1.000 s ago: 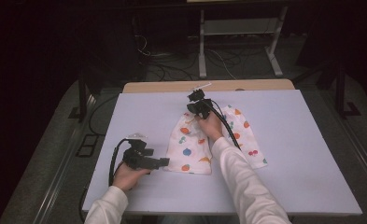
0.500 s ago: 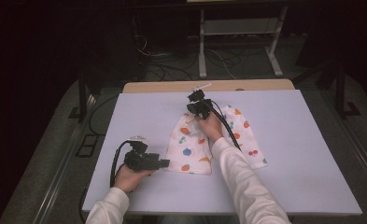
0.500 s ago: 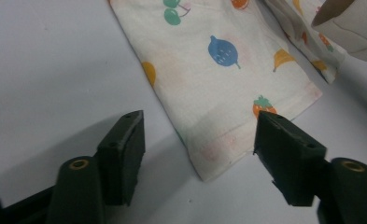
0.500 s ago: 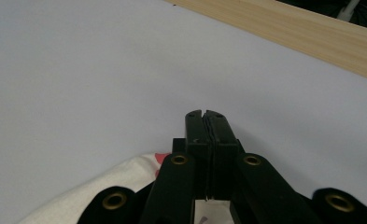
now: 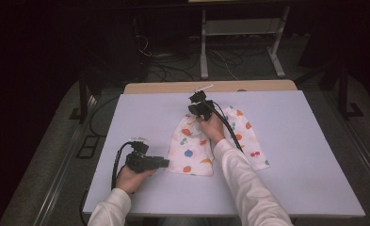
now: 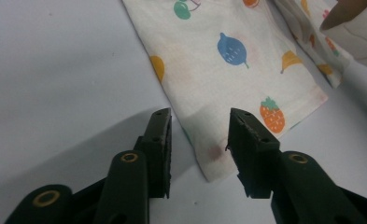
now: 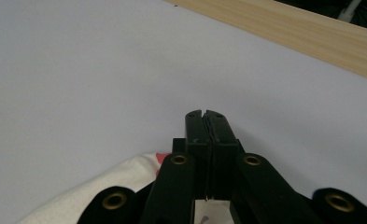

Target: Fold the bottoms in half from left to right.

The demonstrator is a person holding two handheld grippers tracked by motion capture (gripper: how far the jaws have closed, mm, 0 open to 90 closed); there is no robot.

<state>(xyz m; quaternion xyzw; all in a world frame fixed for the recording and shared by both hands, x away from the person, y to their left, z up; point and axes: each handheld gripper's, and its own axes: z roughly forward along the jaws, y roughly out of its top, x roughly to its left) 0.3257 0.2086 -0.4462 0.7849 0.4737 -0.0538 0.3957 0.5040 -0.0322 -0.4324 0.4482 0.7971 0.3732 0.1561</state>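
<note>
- The work in hand looks like folding or straightening a small pair of fruit-print shorts (image 5: 199, 146), which lie flat near the middle of the white table (image 5: 295, 155), waist end away from the person and leg ends toward them
- The right gripper (image 5: 197, 107) sits at the far, waist end of the shorts; in the right gripper view its jaws are pressed together, with a sliver of white cloth (image 7: 125, 184) showing under them, so I judge it is pinching the waist edge, though the pinch itself is hidden
- The left gripper (image 6: 199, 140) has its jaws apart, held low over the near corner of the left leg; the hem corner lies between the jaws but is not yet clamped
- So one end seems to be secured and the other grab is just about to happen; lifting, folding or pulling the cloth taut is all left to do
- The second leg (image 5: 248, 136) spreads to the right, partly under the person's right forearm (image 5: 239, 165), which could snag the cloth when it moves
- Around it: bare tabletop, a wooden strip (image 5: 173, 88) along the far edge, cables (image 5: 164, 63) and a metal stand (image 5: 239, 42) on the floor behind; nothing on the table blocks the grippers
</note>
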